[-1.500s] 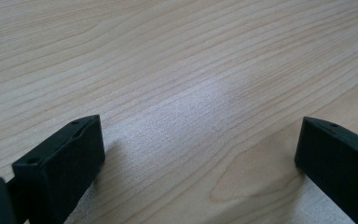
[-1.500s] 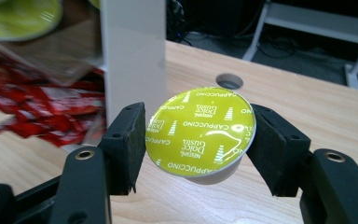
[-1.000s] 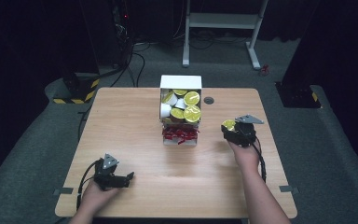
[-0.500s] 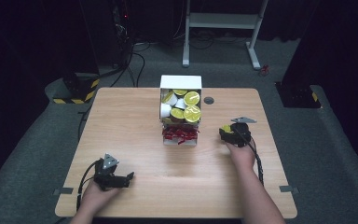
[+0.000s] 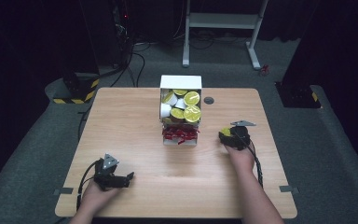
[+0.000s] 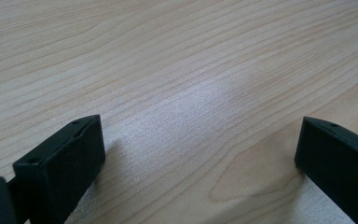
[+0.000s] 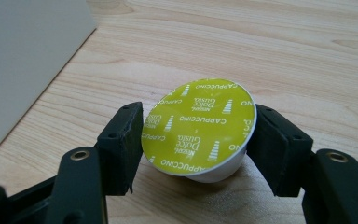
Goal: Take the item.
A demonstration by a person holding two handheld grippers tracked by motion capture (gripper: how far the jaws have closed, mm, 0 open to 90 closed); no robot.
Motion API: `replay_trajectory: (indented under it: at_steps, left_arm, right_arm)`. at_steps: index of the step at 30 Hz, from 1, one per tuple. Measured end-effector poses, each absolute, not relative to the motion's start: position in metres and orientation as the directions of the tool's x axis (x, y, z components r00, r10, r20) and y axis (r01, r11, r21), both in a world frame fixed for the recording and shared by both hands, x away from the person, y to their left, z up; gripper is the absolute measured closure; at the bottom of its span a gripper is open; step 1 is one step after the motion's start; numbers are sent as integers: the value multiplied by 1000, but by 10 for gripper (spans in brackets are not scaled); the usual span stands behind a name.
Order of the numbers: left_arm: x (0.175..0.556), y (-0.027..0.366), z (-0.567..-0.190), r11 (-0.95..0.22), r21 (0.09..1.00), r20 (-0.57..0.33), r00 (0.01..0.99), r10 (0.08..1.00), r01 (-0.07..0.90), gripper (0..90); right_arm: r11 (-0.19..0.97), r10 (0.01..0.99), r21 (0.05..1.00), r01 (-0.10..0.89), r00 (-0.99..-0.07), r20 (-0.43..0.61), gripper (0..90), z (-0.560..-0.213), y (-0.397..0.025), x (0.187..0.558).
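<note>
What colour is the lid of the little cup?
Yellow-green with white writing, on the round coffee capsule; clearest in the right gripper view.

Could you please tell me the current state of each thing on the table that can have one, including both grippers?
Right gripper: shut on the capsule, low over the table.
Capsule: green foil lid intact and facing up, held between the jaws.
Left gripper: open, nothing between its jaws, close over bare wood.
White box: open, holding many green-lidded capsules.
Table: bare wood across its left half.
</note>
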State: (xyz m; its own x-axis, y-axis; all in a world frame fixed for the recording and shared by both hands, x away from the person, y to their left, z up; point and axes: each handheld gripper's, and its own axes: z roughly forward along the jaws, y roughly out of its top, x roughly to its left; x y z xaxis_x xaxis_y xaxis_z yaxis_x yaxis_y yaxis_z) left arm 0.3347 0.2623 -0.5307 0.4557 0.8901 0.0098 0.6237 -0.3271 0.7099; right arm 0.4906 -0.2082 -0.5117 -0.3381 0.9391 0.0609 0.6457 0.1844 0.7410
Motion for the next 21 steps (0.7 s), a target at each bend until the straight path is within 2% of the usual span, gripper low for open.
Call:
replay_trajectory:
  at_steps: [5, 9, 12, 21]
  left_arm:
    - [335, 262, -531, -327, 710, 10, 456, 890, 624, 19]
    - [335, 262, -531, -327, 710, 10, 456, 890, 624, 19]
    - [335, 262, -531, -327, 710, 10, 456, 890, 624, 19]
    - [335, 262, -531, -327, 710, 10, 456, 890, 624, 19]
  right_arm:
    - [187, 938, 756, 627, -342, 52, 375, -508, -210, 490]
    - [185, 938, 757, 626, -343, 54, 273, -505, -211, 489]
    - [180, 943, 764, 620, -330, 46, 235, -503, -212, 489]
    - [158, 945, 778, 608, -321, 59, 206, -495, -217, 486]
